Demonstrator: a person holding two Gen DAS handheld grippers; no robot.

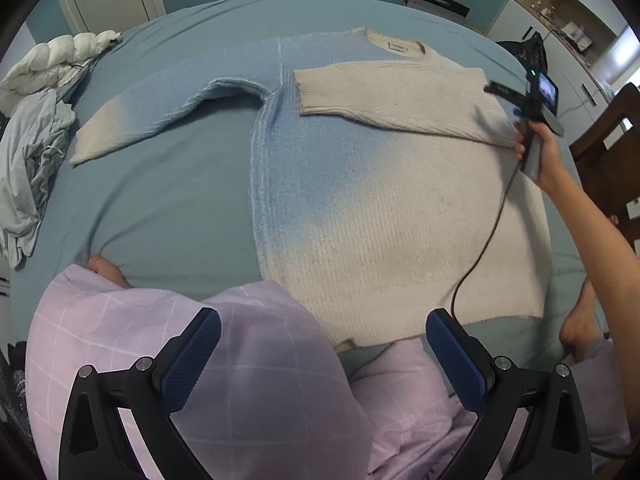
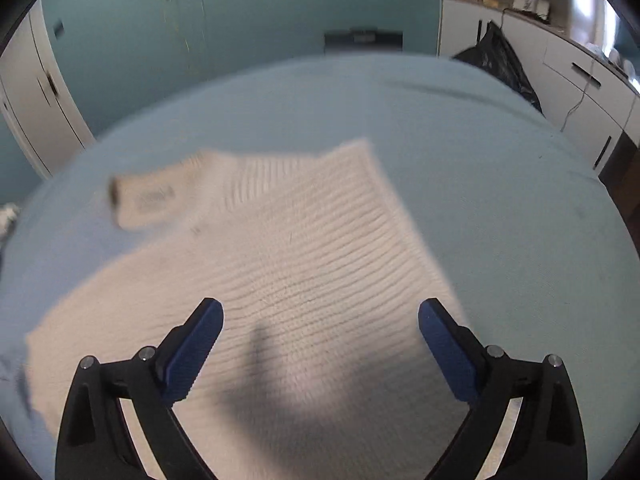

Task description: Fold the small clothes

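Cream and blue knit, the sweater (image 1: pixel 360 184) is spread flat on the bed (image 1: pixel 160 208), with one sleeve (image 1: pixel 384 92) folded across its chest. The left gripper (image 1: pixel 323 356) is held wide open above the sweater's hem, gripping nothing. The right gripper (image 2: pixel 321 344) is also spread open, over the sweater's folded shoulder edge.

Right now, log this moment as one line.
sweater: flat on bed, right sleeve folded in | left gripper: open | right gripper: open above sweater
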